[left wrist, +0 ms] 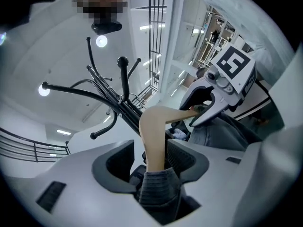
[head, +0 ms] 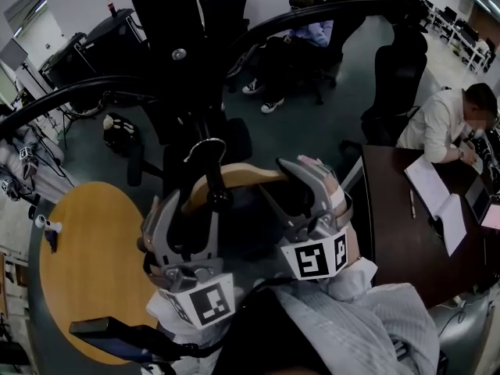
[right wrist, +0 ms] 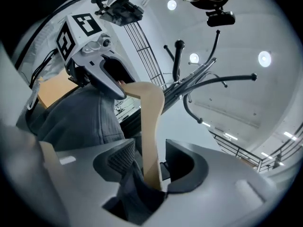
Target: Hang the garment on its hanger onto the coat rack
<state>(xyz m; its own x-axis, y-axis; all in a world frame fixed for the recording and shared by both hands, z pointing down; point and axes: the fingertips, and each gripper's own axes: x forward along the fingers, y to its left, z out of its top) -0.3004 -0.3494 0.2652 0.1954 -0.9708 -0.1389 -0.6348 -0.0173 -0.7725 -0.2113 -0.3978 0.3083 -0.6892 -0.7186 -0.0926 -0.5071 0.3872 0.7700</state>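
Note:
A wooden hanger point(head: 234, 176) with a metal hook point(head: 205, 148) carries a dark grey garment point(left wrist: 158, 193) just below the black coat rack point(head: 180, 53). I cannot tell whether the hook rests on a rack arm. My left gripper point(head: 183, 209) stands open around the hanger's left shoulder point(left wrist: 154, 136), with a gap beside one pad. My right gripper point(head: 305, 190) is open around the right shoulder point(right wrist: 150, 136), the wood loose between its pads. In both gripper views the rack's curved arms point(left wrist: 124, 79) point(right wrist: 189, 84) rise above the hanger. Grey cloth point(right wrist: 85, 122) bunches beneath each set of jaws.
A round wooden table point(head: 86, 264) lies at lower left. A dark desk point(head: 406, 233) with papers is on the right, where a person point(head: 445, 123) writes. Black office chairs point(head: 398, 76) and another seated person point(head: 312, 30) stand behind the rack.

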